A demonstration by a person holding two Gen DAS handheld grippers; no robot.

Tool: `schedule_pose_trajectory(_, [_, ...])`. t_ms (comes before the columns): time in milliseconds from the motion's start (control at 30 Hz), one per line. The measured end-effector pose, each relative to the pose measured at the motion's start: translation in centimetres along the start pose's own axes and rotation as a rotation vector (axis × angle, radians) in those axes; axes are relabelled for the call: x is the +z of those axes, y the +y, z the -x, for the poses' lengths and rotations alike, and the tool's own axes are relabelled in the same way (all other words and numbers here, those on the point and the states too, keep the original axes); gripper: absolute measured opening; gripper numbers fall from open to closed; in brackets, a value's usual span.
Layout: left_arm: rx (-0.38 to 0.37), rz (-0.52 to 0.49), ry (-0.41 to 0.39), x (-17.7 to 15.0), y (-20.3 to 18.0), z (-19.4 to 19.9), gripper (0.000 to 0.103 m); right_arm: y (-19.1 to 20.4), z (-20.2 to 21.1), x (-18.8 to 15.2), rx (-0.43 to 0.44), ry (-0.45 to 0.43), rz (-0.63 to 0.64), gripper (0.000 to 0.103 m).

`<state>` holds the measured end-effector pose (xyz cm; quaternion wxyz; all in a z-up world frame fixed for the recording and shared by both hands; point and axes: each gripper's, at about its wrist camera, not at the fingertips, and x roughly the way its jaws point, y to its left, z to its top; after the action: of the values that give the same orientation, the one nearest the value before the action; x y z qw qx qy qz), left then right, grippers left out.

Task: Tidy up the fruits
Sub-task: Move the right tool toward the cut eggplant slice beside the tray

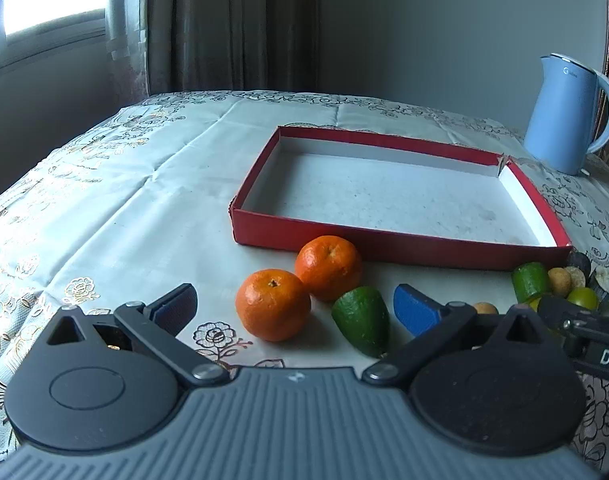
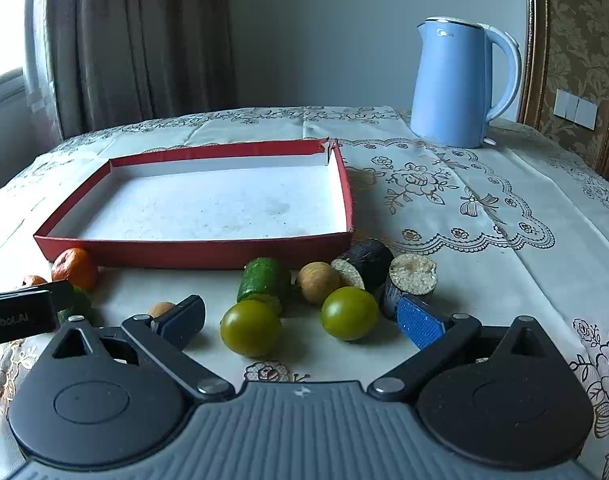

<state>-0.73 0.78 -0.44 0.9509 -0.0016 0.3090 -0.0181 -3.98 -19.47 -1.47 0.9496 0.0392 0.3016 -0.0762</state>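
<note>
Fruits lie on the surface just before the red box [image 1: 384,246]: 2 oranges [image 1: 273,305] and a green piece [image 1: 363,320] between the wide-spread fingers of the left hand-held gripper [image 1: 296,308]. The right hand-held gripper [image 2: 300,318], level and also wide, frames 2 green round fruits [image 2: 250,328], holding nothing.

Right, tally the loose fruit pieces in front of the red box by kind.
oranges: 2
green round fruits: 2
green cut pieces: 2
brown round fruits: 2
dark cut pieces: 2
Total: 10
</note>
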Motion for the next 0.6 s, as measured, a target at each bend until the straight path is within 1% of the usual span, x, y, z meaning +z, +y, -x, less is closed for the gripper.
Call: schedule_pose_trajectory(600, [-0.012, -0.012, 0.0, -0.1, -0.25, 0.18, 0.103, -0.32, 0.42, -0.3, 0.001, -0.02, 0.002, 0.103])
